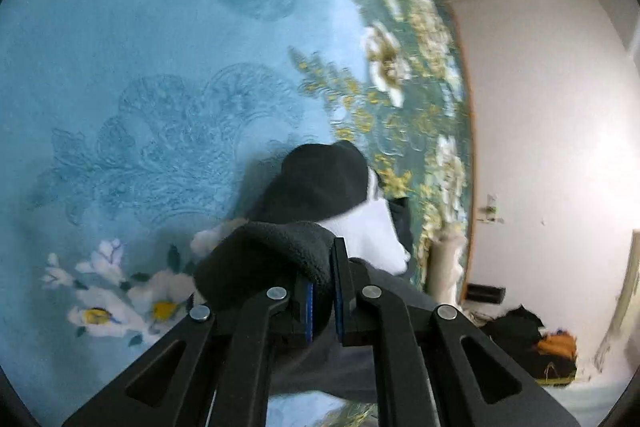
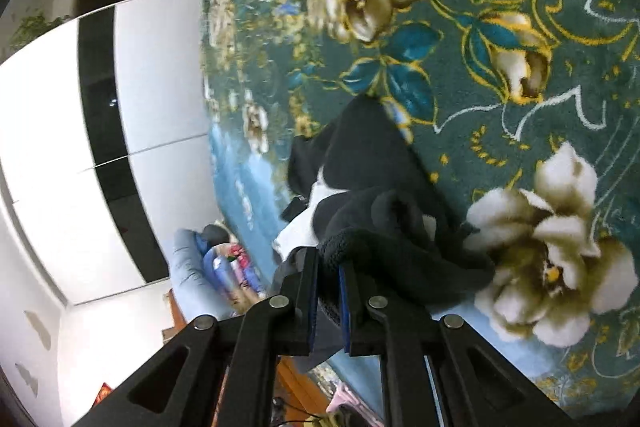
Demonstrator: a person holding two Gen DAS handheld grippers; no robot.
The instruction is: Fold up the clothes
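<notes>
A: Garment (image 1: 316, 183) first: dark fleece with a white panel, lying on the bed (image 1: 120, 47) near its patterned edge, where the blue spread gives way to the green floral border. Where do your hands sit on it?

B: Going left to right, your left gripper (image 1: 322, 291) is clenched on a thick fold of the dark fleece, and the rest of the cloth runs away from it toward the bed's edge. Your right gripper (image 2: 330, 291) is likewise clamped on a bunched hem of the same garment (image 2: 360, 163).

A: So which way does it run?

B: Its long axis stretches forward from both grippers, with the white panel between. Both hold the near end, so I judge the fold must carry that end over the far part.
</notes>
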